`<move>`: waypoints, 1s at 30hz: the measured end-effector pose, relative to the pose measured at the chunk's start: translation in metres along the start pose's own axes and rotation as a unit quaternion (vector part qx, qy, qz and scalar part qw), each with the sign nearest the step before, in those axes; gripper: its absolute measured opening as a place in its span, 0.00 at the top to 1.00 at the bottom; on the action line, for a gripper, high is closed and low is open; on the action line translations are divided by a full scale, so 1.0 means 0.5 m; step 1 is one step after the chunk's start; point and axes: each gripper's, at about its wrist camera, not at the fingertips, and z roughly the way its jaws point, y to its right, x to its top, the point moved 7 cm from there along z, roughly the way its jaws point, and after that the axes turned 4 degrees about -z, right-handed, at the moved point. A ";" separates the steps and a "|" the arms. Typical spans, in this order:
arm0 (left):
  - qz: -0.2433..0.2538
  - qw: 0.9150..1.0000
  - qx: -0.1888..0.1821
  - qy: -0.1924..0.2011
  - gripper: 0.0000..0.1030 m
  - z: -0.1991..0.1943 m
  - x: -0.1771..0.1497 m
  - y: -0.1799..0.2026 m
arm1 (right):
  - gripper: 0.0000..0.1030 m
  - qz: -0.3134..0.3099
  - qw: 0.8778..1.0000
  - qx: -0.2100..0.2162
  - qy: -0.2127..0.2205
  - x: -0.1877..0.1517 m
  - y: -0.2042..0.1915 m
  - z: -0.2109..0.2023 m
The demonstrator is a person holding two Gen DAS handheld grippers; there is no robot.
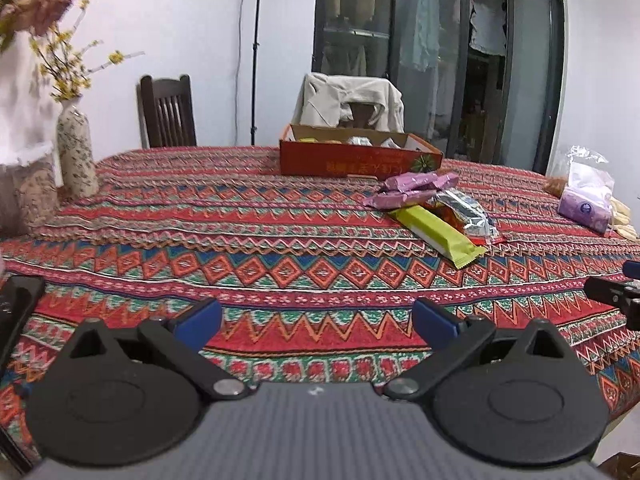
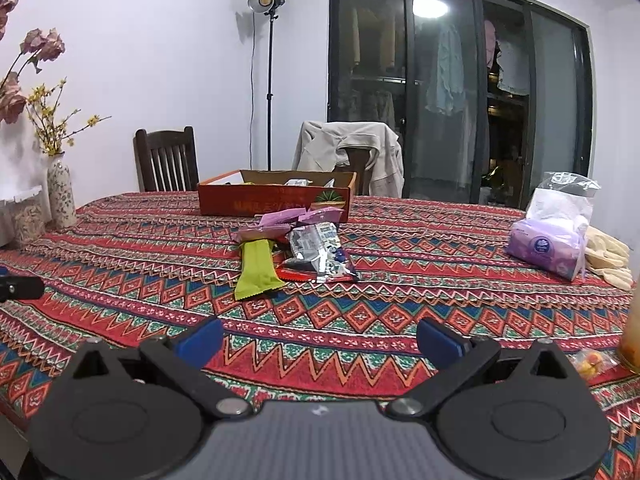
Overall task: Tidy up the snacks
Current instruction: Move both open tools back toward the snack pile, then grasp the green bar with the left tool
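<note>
A pile of snacks lies on the patterned tablecloth: a green bar packet [image 1: 438,235] [image 2: 256,266], purple packets [image 1: 412,190] [image 2: 286,220] and a silver foil packet [image 1: 466,210] [image 2: 318,250]. Behind the pile stands an open red cardboard box [image 1: 360,158] [image 2: 276,198] with a few packets inside. My left gripper [image 1: 318,318] is open and empty, low over the cloth, well short and left of the pile. My right gripper [image 2: 320,338] is open and empty, in front of the pile.
A patterned vase with yellow flowers [image 1: 76,148] [image 2: 60,196] stands at the table's left. A purple tissue pack in a plastic bag [image 1: 586,200] [image 2: 554,240] lies at the right. Two chairs [image 2: 168,164] stand behind the table. A glass jar [image 2: 634,336] is at the right edge.
</note>
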 end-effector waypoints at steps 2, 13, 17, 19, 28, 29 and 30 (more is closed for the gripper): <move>0.004 1.000 -0.003 -0.006 0.00 0.022 0.005 0.010 | 0.01 0.003 1.000 0.004 -0.003 0.002 -0.001 0.016; 0.014 0.999 -0.021 -0.020 0.00 0.139 0.046 0.060 | 0.18 0.000 0.998 0.058 -0.023 0.041 -0.012 0.141; 0.009 0.999 -0.014 -0.037 0.00 0.189 0.056 0.064 | 0.24 -0.008 0.997 0.073 -0.018 0.072 -0.023 0.192; -0.001 0.999 -0.017 -0.047 0.00 0.214 0.065 0.067 | 0.28 -0.008 0.997 0.078 -0.019 0.084 -0.024 0.216; -0.089 0.988 -0.053 -0.114 0.00 0.378 0.127 0.178 | 0.29 0.041 0.997 0.058 -0.005 0.107 0.044 0.257; -0.086 0.988 -0.051 -0.116 0.00 0.394 0.130 0.194 | 0.29 0.048 0.997 0.057 -0.008 0.102 0.053 0.260; -0.080 0.989 -0.052 -0.114 0.00 0.408 0.135 0.213 | 0.29 0.053 0.997 0.055 -0.011 0.096 0.061 0.261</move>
